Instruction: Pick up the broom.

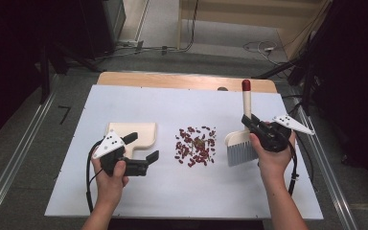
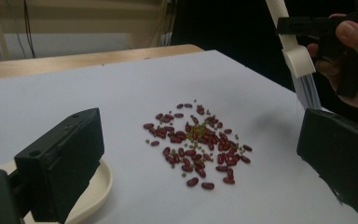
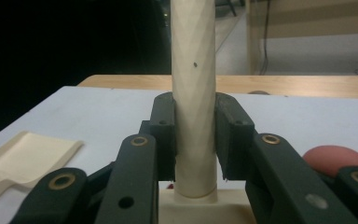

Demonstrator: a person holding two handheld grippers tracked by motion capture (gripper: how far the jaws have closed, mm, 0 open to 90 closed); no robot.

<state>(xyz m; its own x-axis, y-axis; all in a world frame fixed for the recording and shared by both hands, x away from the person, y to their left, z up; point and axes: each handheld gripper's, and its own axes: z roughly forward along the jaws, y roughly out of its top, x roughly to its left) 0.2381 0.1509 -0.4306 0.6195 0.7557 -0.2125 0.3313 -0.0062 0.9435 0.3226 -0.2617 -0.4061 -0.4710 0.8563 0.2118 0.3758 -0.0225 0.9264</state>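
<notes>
High view shows the right gripper [image 1: 250, 123] pinching the brush [image 1: 243, 139] by its handle, bristles at three o'clock of the bean pile [image 1: 195, 145]. At nine o'clock, the left gripper [image 1: 144, 149] hangs spread and empty over the dustpan [image 1: 136, 134].

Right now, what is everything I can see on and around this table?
Beans: a loose pile, dark red with some small green ones, middle of the sheet.
Dustpan: one, cream, left of the beans, lying flat.
Brush: one, cream handle with a red tip and pale bristles, right of the beans, held upright.
White sheet: one, covering the table.
Wooden table: one, its light brown edge showing at the far side.
Cables: several, on the grey floor behind.
Left gripper: one, black, jaws open, over the dustpan's handle.
Right gripper: one, black, clamped on the brush handle.
</notes>
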